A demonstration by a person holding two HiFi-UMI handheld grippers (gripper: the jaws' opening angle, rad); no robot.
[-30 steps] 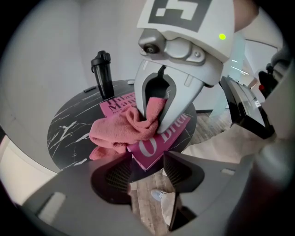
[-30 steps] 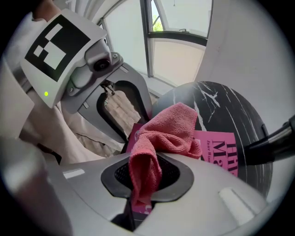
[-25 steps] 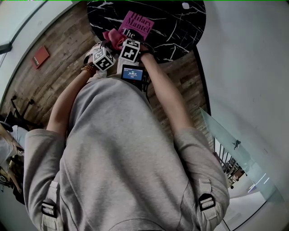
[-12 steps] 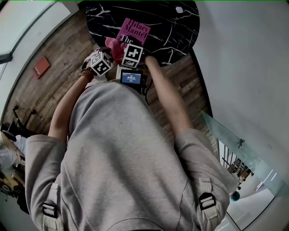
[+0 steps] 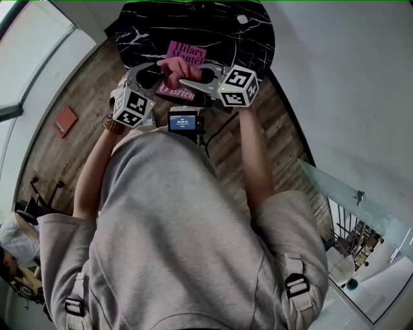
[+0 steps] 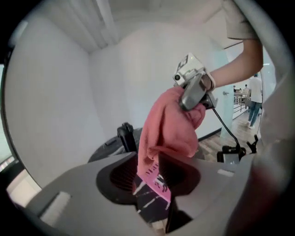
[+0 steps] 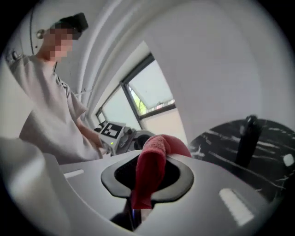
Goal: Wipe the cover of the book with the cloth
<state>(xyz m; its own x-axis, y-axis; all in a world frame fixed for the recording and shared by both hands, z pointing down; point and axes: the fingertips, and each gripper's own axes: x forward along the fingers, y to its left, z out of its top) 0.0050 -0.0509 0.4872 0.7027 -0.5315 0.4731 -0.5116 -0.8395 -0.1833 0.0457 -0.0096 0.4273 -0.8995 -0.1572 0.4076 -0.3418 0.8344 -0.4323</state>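
A pink book lies on the black marble table. Above it hangs a red cloth between the two grippers. My right gripper reaches in from the right and is shut on the cloth. In the left gripper view the cloth hangs from the right gripper into the gap of my left gripper. The left jaws are closing round that fold, and a slice of the book shows through the gap below it.
An upright black object and a small white object stand farther back on the table. The floor is wood planks, with a red flat item at the left. A glass railing runs along the right. A small screen hangs at the person's chest.
The two grippers were close together over the cloth at the book's near edge. The right one has swung out to the right, and the cloth now hangs between them.
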